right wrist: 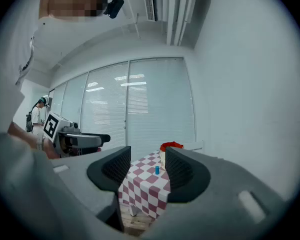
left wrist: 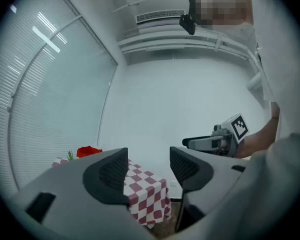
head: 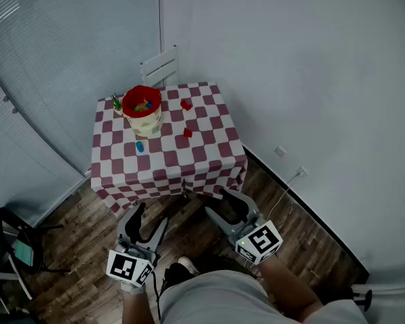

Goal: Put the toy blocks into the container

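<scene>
Red-and-white checks fill the upper middle of your head view: that's the checkered table (head: 169,164), and you're standing well back from it on the wooden floor (head: 88,262). The container (head: 142,110), a cream tub with a red rim, sits toward the table's upper left with a few coloured pieces inside. To its right lies the upper red block (head: 186,104), below that the lower red block (head: 187,133), and the blue block (head: 140,146) stands just under the tub. A small green piece (head: 116,102) sits at the tub's left, and a white chair (head: 160,67) sits behind the table. Your left gripper (head: 150,216) and right gripper (head: 223,204) hang low in the frame, both short of the table.

Over to the left gripper view: jaws spread wide, nothing between them, just the table's corner and wall showing through the gap. The tub's red rim peeks over the left jaw, and your other tool sits at mid right.

Now the right gripper view: jaws parted here too, gripping nothing. Through the gap you see the tablecloth with the blue block standing on it, far off, and the red rim just above the right jaw.
</scene>
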Motion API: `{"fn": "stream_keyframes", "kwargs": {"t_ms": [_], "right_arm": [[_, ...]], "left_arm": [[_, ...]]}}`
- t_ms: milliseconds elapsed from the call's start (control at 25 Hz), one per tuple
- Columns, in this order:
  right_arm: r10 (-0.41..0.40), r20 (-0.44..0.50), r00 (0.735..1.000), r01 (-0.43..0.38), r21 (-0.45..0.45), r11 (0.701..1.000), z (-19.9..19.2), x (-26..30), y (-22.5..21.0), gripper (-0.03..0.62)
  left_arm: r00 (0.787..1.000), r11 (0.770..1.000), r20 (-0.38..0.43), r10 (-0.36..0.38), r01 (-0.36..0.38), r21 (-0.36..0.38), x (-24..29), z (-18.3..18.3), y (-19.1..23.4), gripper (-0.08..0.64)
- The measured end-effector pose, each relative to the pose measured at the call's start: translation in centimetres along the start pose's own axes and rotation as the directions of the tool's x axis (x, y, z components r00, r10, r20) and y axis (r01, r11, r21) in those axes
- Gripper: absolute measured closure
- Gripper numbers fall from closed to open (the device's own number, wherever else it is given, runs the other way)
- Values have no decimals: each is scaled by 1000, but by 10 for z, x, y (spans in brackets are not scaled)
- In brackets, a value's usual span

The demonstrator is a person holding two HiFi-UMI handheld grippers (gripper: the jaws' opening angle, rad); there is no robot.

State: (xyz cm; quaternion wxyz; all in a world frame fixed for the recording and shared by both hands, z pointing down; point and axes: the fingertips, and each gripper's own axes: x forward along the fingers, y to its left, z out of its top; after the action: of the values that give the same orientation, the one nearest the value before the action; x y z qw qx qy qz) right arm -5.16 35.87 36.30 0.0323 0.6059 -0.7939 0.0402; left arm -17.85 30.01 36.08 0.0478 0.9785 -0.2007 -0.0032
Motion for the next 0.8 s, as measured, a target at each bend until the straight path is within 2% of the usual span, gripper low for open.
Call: {"fn": "stream_keyframes", "kwargs": {"t_ms": [400,600,800], "right_arm": [[-11,12,1000,10,23,1000,-8,48,-29,382],[2,-4,1000,-2,55,998,-20,80,-71,382],[63,-33,997,-60,85,995,-29,127,-126,382]], "left_arm": [[999,1000,-51,19,-20,-10,24,-17,45,319],[995,999,-85,43,-44,-12,59,-27,67,319],[987,995,-129,98,-100,-11,113,-32,100,319]]}}
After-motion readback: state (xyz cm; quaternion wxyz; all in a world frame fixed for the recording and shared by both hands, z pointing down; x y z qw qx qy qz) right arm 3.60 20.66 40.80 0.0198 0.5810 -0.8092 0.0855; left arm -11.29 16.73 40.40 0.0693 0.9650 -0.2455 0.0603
